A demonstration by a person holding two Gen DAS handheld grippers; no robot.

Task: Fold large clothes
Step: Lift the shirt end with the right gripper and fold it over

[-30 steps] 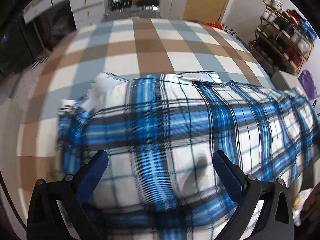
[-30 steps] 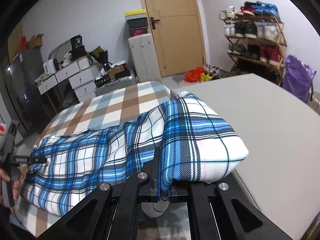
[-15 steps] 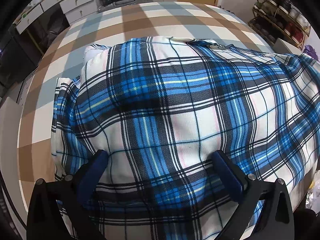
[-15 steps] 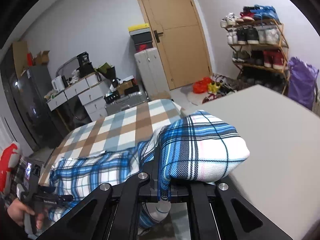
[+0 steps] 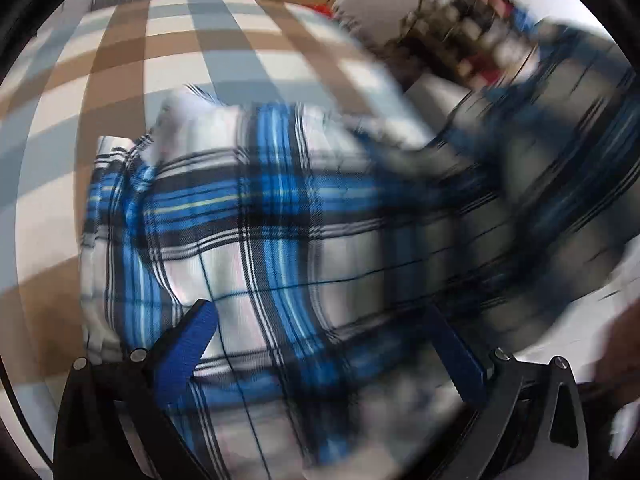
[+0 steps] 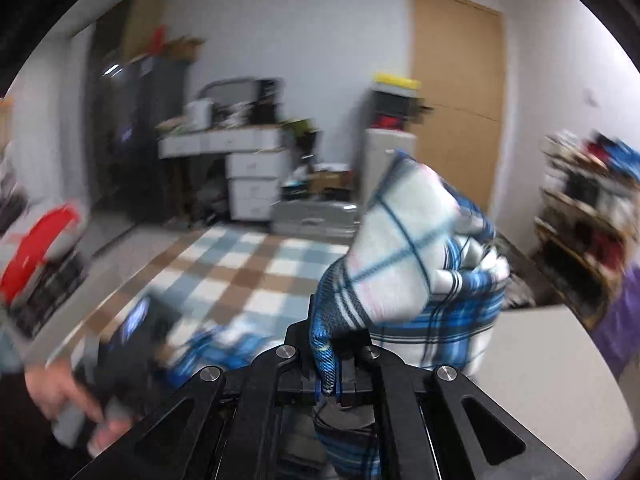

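A blue, white and black plaid garment (image 5: 280, 232) lies on the checked cloth (image 5: 120, 64) of the table. In the left wrist view my left gripper (image 5: 320, 344) is open, its blue pads (image 5: 188, 348) spread wide just over the near part of the garment, holding nothing. In the right wrist view my right gripper (image 6: 336, 364) is shut on one end of the plaid garment (image 6: 416, 264), which is lifted and bunched above the table. The other hand and the left gripper (image 6: 120, 344) show blurred at lower left.
A grey table top (image 6: 540, 360) lies to the right. A shoe rack (image 6: 588, 208) stands at the right wall. White drawers (image 6: 256, 184), dark cabinets and a wooden door (image 6: 456, 92) are behind. Both views are motion-blurred.
My right gripper has lifted its end of the garment high and swung it to the left, over the checked cloth. The left gripper stays open over the garment, its view shifted and blurred.
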